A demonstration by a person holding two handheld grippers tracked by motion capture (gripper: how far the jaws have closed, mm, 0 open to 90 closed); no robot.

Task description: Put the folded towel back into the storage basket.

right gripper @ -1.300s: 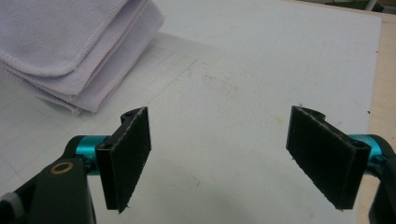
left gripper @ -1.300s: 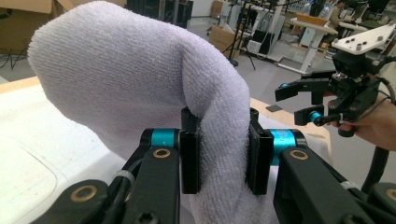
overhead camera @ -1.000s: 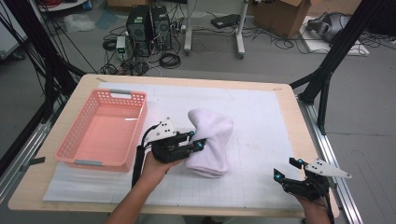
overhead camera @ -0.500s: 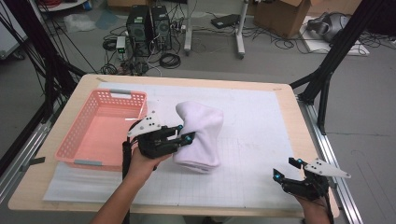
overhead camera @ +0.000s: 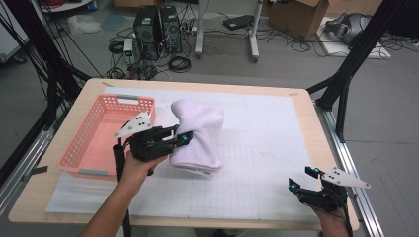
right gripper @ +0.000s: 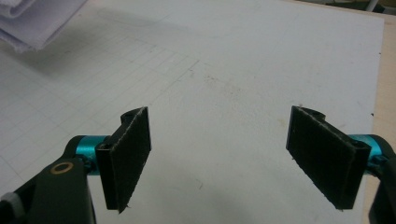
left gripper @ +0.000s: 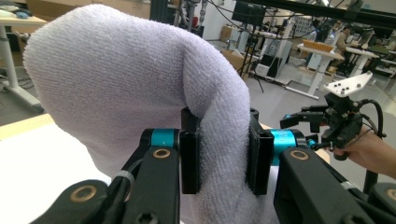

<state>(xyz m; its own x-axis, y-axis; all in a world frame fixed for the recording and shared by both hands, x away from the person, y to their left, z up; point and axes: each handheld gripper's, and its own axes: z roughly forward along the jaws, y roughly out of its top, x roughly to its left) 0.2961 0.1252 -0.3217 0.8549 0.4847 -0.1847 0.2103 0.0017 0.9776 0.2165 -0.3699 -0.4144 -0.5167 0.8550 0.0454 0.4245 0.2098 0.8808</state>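
Observation:
A folded white towel (overhead camera: 197, 136) hangs lifted off the white grid mat (overhead camera: 257, 148), just right of the pink basket (overhead camera: 94, 143). My left gripper (overhead camera: 182, 137) is shut on the towel's left edge; in the left gripper view both pads (left gripper: 190, 156) squeeze the thick terry fold (left gripper: 140, 79) between them. My right gripper (overhead camera: 302, 180) rests at the table's front right corner, open, with nothing between its pads (right gripper: 133, 149) above the bare mat (right gripper: 224, 84). A corner of the towel (right gripper: 32, 21) shows at the top left of the right gripper view.
The pink slotted basket stands on the left part of the table, its inside bare. The wooden table edge (overhead camera: 316, 123) runs along the right. Beyond the table are computer towers (overhead camera: 158, 24), cables and black frame legs (overhead camera: 346, 79) on the floor.
My left hand has carried the towel up and to the left, toward the basket. The towel hangs off the mat now instead of lying on it. The right gripper has stayed put.

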